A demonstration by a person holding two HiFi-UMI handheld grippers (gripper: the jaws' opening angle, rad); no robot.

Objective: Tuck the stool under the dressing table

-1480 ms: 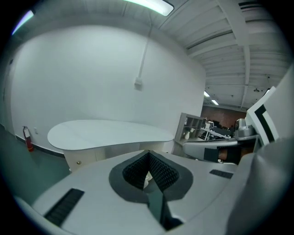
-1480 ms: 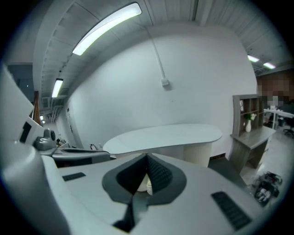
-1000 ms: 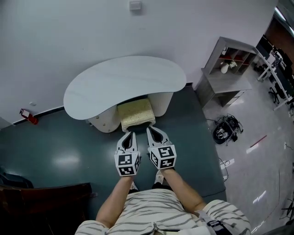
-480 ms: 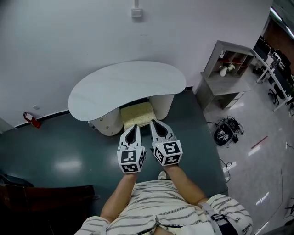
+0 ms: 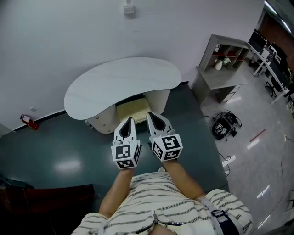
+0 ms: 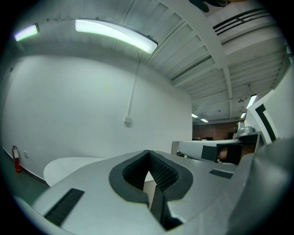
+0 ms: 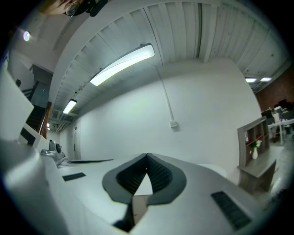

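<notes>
Stool (image 5: 133,109): seat mostly under dressing table (image 5: 120,83), front edge showing just ahead of the fingertips. Left gripper (image 5: 130,120), right gripper (image 5: 150,115): each pressed together, empty, off the stool. Tucking judged practically complete.

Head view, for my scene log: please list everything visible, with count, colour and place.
dressing table: one, white curved top, against the wall
stool: one, cream seat, mostly under the table top
floor covering: one, dark green, under table and person
shelf unit: one, grey, right of the table
vase: one, white, inside the shelf unit
bag: one, black, on the pale floor at right
fire extinguisher: one, red, low by the wall at left
wall box: one, white, high above the table
shirt: one, striped, bottom of view
left tool: one, white and black, shut, empty, over the stool's near edge
right tool: one, same colours, shut, empty, beside the left
</notes>
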